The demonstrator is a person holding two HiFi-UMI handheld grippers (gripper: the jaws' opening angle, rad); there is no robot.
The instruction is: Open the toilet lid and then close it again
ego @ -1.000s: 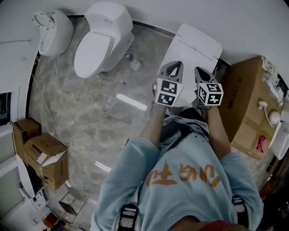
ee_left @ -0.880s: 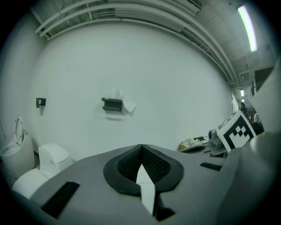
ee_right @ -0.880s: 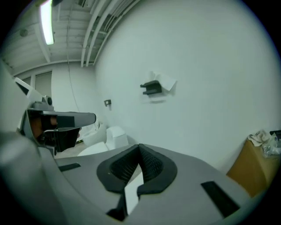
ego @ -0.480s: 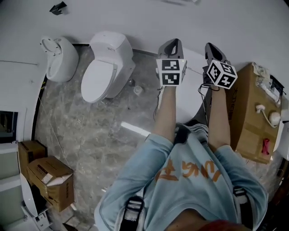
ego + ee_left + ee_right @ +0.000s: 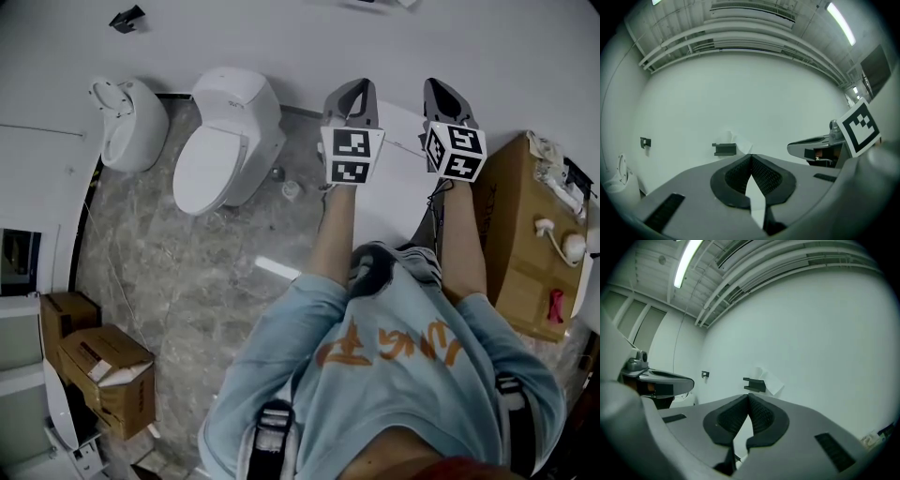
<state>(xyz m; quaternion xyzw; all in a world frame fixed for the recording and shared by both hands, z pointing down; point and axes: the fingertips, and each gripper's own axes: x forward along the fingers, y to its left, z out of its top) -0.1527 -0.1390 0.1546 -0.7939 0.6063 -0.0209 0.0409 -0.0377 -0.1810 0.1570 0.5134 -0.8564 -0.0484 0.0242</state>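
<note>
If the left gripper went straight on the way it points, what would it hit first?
Probably the white wall, close beside the black holder; nothing nearer shows in its view.

Colours & patterns, as noted:
Toilet lid (image 5: 398, 178) white; floor (image 5: 169, 272) grey-marbled; cardboard box (image 5: 516, 234) brown; shirt (image 5: 394, 403) lt blue w/ orange print; marker cubes (image 5: 351, 156) blk-wht squares.

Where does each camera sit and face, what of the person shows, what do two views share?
Head view: on the head, steeply down at floor, neighbouring toilet; arms, left gripper, right gripper show.
Left gripper view: on that gripper, facing the wall; shut jaws show.
Right gripper view: likewise; shut jaws show.
Shared: both gripper views catch the wall bracket.
</note>
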